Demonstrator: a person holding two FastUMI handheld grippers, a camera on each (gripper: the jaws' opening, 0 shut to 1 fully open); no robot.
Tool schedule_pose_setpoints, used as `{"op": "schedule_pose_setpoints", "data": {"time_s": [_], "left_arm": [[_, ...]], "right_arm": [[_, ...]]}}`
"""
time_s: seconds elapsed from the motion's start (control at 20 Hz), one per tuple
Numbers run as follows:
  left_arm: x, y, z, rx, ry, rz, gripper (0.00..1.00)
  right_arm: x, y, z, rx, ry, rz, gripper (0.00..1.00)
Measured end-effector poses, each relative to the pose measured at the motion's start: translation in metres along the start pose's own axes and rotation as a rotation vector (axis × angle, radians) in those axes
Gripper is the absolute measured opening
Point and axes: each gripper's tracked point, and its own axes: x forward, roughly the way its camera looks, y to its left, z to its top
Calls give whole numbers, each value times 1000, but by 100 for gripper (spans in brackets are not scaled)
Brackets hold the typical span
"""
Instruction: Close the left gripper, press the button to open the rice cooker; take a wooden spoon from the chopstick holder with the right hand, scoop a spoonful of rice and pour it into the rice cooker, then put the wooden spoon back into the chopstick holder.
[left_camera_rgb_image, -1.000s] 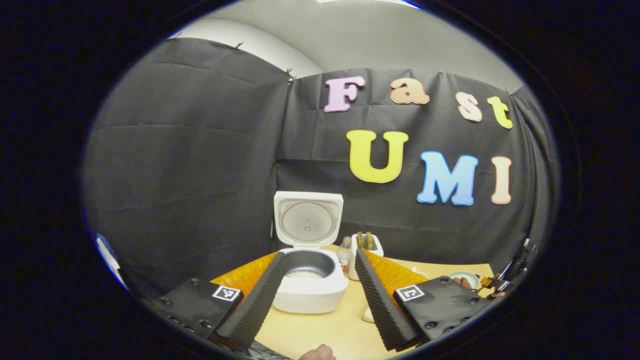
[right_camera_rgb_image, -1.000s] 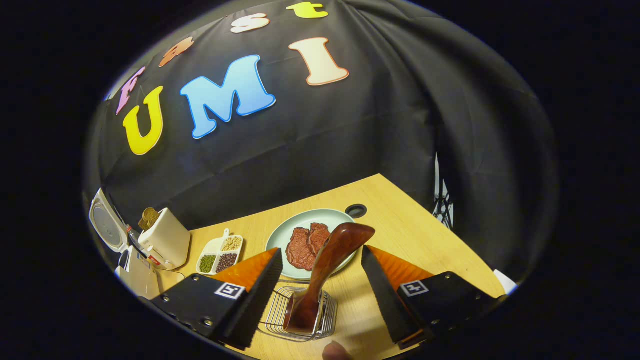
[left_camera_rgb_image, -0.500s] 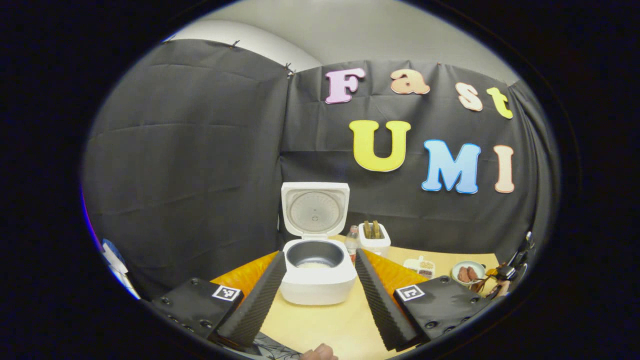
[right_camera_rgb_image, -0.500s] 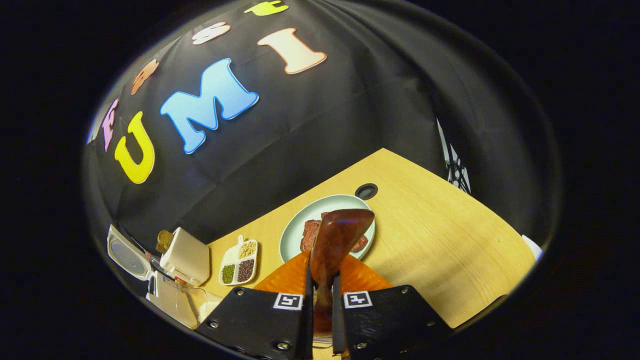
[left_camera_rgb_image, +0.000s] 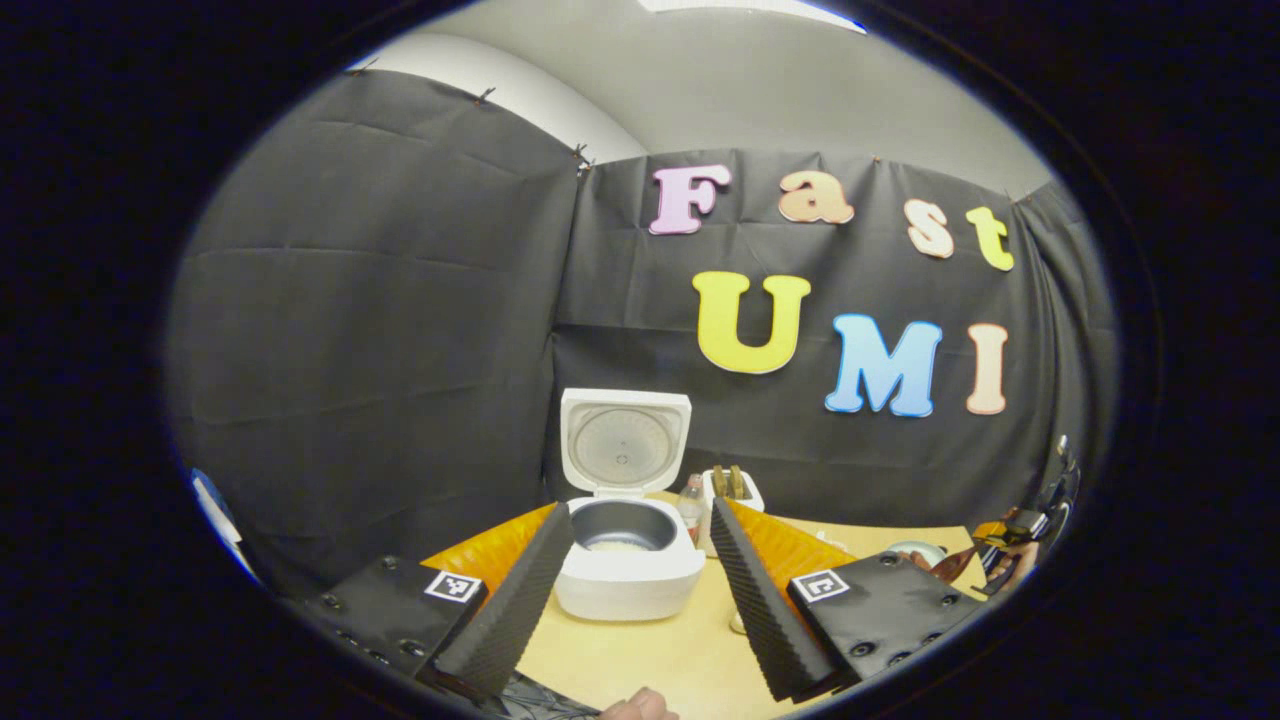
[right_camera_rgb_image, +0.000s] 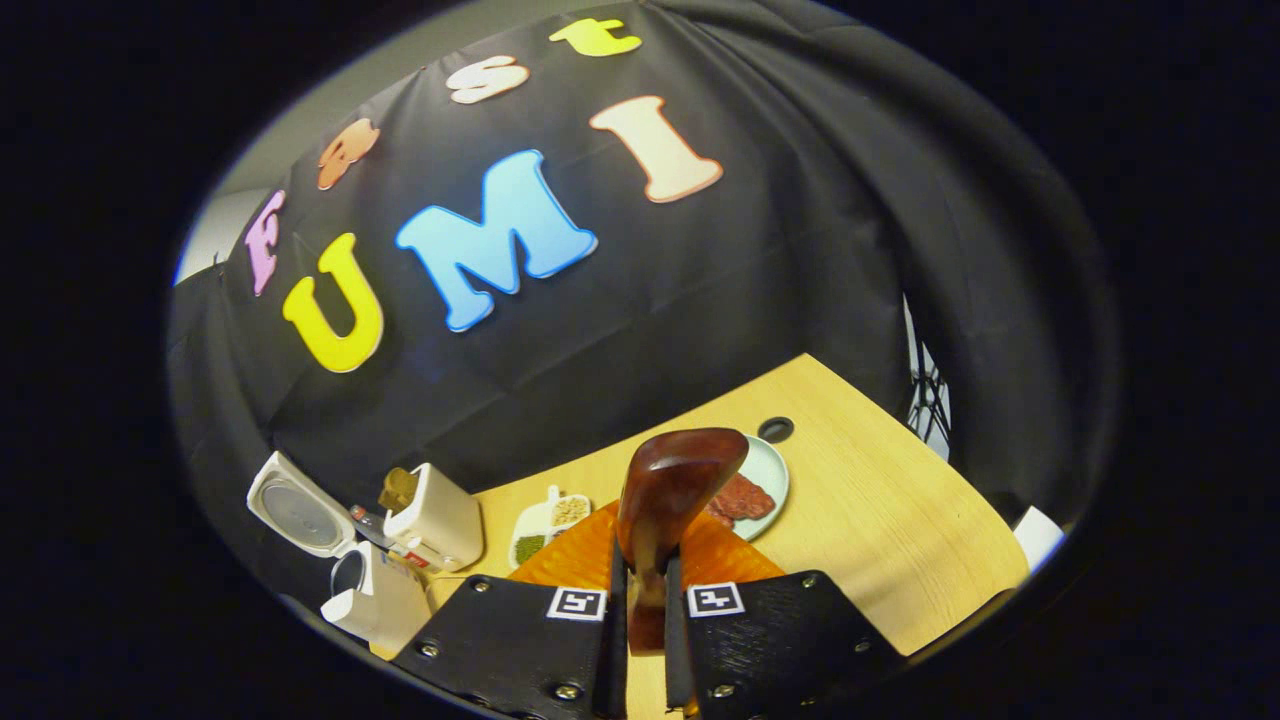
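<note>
The white rice cooker (left_camera_rgb_image: 630, 585) stands open with its lid (left_camera_rgb_image: 625, 445) upright, and some white rice lies in its pot. My left gripper (left_camera_rgb_image: 638, 507) hangs open just in front of the cooker with nothing between its fingers. In the right gripper view, my right gripper (right_camera_rgb_image: 643, 585) is shut on the handle of the dark wooden spoon (right_camera_rgb_image: 678, 480), whose bowl stands upright above the fingers. The open rice cooker (right_camera_rgb_image: 365, 600) sits far to the lower left of it. The right gripper (left_camera_rgb_image: 1012, 540) also appears small at the far right of the left gripper view.
A white toaster (right_camera_rgb_image: 435, 520) with bread and a small bottle (left_camera_rgb_image: 690, 505) stand right of the cooker. A divided dish of beans (right_camera_rgb_image: 545, 520) and a plate of meat (right_camera_rgb_image: 765, 490) lie on the wooden table (right_camera_rgb_image: 880, 530), near a cable hole (right_camera_rgb_image: 775, 430).
My right gripper went from open around the spoon in the wire holder to shut on its handle, and has lifted it away. The left gripper stays open and only sways slightly.
</note>
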Motion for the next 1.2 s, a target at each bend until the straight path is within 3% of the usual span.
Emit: {"op": "schedule_pose_setpoints", "data": {"time_s": [0.2,0.3,0.5,0.65,0.8,1.1,1.15,1.2], "left_arm": [[-15,37,13,-28,-40,-59,94],[-17,55,14,-64,-36,-92,99],[-16,90,18,-86,-44,-117,94],[-5,100,27,-87,-50,-117,97],[11,113,27,-102,-37,-68,94],[37,119,4,-59,38,11,93],[39,120,2,-59,44,24,100],[42,117,-2,-62,60,31,97]], "right_arm": [[-31,88,7,-84,-32,54,15],[-37,130,-5,-116,-37,72,15],[-28,187,-45,-199,5,82,15],[-2,209,-73,-235,48,80,16],[29,221,-102,-281,100,90,15],[83,224,-164,-366,184,89,15],[93,223,-171,-383,189,82,15],[101,220,-179,-403,193,78,16]]}}
